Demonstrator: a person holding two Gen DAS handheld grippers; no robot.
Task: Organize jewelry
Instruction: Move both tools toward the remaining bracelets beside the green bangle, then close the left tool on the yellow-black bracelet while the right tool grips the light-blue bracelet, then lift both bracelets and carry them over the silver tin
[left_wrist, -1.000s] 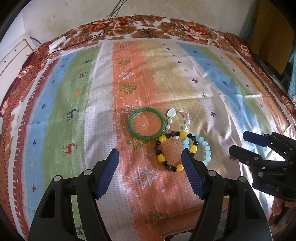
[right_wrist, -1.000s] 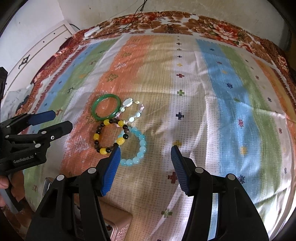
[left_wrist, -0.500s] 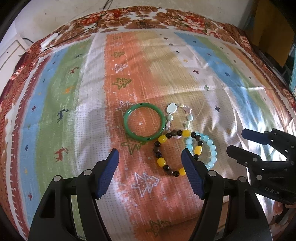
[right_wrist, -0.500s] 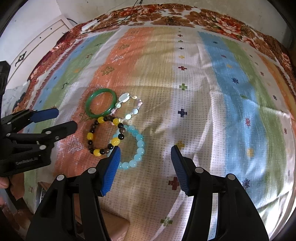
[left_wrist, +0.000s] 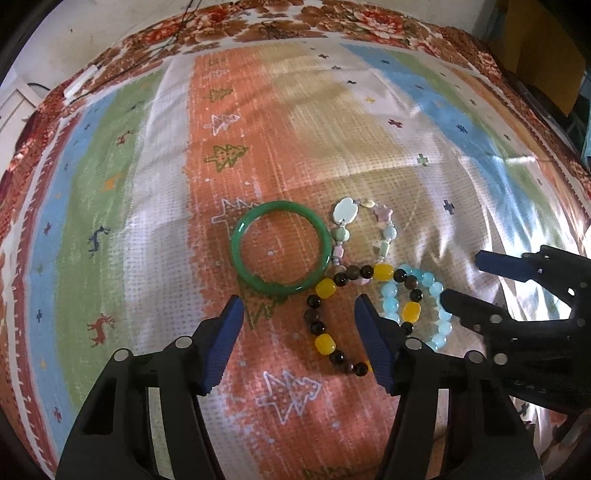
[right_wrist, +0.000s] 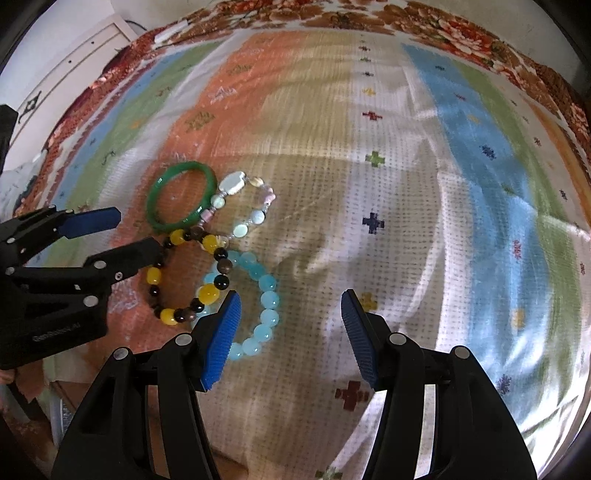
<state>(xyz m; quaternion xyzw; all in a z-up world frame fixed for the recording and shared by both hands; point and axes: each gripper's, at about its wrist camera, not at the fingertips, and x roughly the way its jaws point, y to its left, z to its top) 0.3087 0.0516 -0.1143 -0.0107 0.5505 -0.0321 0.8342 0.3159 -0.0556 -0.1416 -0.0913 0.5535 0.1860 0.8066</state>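
Beside the clustered bracelets (right_wrist: 207, 251), striped cloth (right_wrist: 406, 221) lies bare rightward.

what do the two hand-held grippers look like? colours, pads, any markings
Both match: the left hand-held gripper and right hand-held gripper have matte black angular bodies, silver rivets at the pivots, and two fingers faced with ribbed blue pads. The left's body carries small white lettering, too blurred to read. No cables or sleeves visible.

- A woven, matt cloth (left_wrist: 166, 206) with a coarse grid texture is seen beneath the left gripper (left_wrist: 299, 343).
- Just ahead of it, a glossy, smooth green bangle (left_wrist: 280, 247) is shown.
- Polished, glassy beads are seen on the yellow-and-dark bracelet (left_wrist: 325, 343) and the pale blue bracelet (right_wrist: 267, 299).
- Ribbed blue pads (right_wrist: 221, 339) are set on the matt black plastic right gripper (right_wrist: 291, 339).
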